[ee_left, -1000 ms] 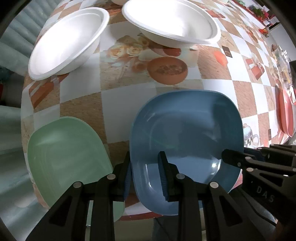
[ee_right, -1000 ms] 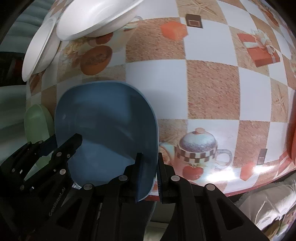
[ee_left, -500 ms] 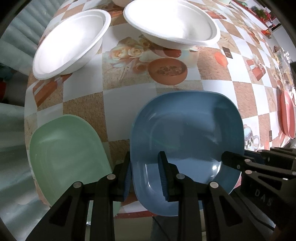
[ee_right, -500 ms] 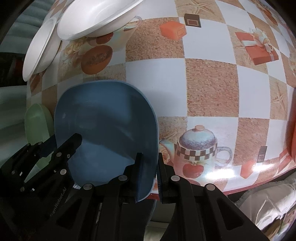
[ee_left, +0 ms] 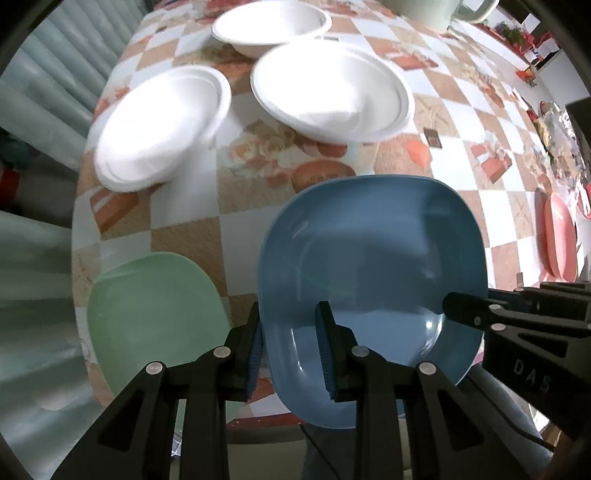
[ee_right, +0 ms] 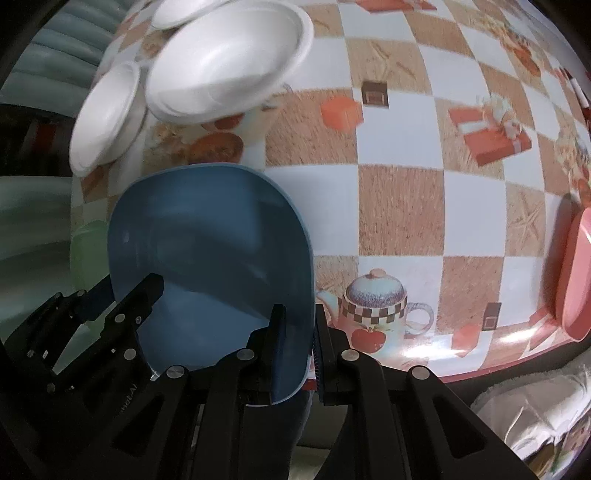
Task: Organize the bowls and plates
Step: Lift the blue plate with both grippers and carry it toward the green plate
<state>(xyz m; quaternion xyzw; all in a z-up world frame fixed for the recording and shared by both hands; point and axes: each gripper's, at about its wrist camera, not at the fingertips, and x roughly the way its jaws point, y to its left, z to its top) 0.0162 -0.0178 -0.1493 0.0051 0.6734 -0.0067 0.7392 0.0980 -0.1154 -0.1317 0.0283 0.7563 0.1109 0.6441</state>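
Note:
A blue square plate hangs above the checked table, held at both sides. My left gripper is shut on its left rim, and my right gripper is shut on its right rim. The right gripper also shows at the right edge of the left wrist view. A green plate lies on the table near the front left corner. Three white bowls stand farther back; two of them show in the right wrist view.
A pink plate rests near the table's right edge. The table's front edge runs just below the grippers. A pale green vessel stands at the far back. Pale cushions lie beyond the left edge.
Both grippers have risen with the blue plate held between them; the table and the white bowls now look smaller and farther away, and a third bowl has come into view.

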